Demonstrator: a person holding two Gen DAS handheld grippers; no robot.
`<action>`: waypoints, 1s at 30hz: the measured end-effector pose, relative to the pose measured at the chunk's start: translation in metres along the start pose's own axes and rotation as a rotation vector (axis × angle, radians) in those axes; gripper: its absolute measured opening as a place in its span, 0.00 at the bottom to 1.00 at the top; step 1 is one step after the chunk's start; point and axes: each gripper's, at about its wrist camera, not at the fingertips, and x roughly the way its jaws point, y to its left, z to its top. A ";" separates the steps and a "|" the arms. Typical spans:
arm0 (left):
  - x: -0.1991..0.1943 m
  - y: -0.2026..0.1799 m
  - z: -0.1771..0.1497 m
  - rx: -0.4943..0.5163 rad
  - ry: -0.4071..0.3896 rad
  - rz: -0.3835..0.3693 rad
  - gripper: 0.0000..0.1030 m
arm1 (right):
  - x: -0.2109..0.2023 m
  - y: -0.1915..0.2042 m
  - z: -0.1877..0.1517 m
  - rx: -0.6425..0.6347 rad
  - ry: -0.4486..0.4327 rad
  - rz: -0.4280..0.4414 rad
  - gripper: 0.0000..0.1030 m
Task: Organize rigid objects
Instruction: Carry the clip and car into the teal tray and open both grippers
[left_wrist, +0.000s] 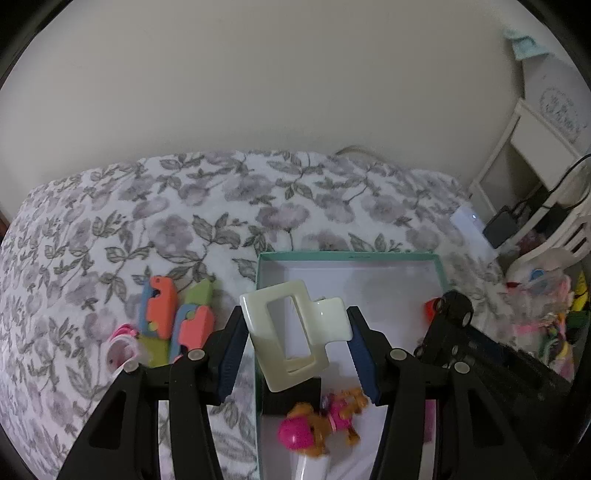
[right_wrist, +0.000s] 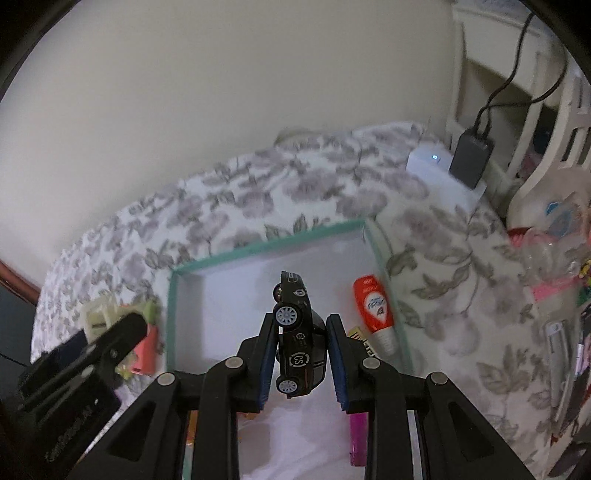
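Both wrist views close above the shared teal box (left_wrist: 439, 271).

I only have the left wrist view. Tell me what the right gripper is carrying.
Observer: The right gripper is shut on a black toy car, held over the teal box.
Operator: Report what lies near it in the box.
Observer: An orange and white tube lies along the box's right wall.
Operator: Name what is under the right fingers.
Observer: A magenta object sits below the right finger; I cannot tell what it is.
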 end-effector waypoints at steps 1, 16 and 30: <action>0.007 -0.002 0.000 0.001 0.008 0.004 0.53 | 0.006 0.001 -0.001 -0.004 0.012 -0.007 0.28; 0.051 -0.011 -0.013 -0.015 0.066 -0.061 0.54 | 0.036 -0.004 -0.001 -0.043 0.068 -0.080 0.28; 0.024 0.002 -0.001 -0.055 0.043 -0.067 0.57 | 0.002 0.004 0.013 -0.063 -0.006 -0.099 0.29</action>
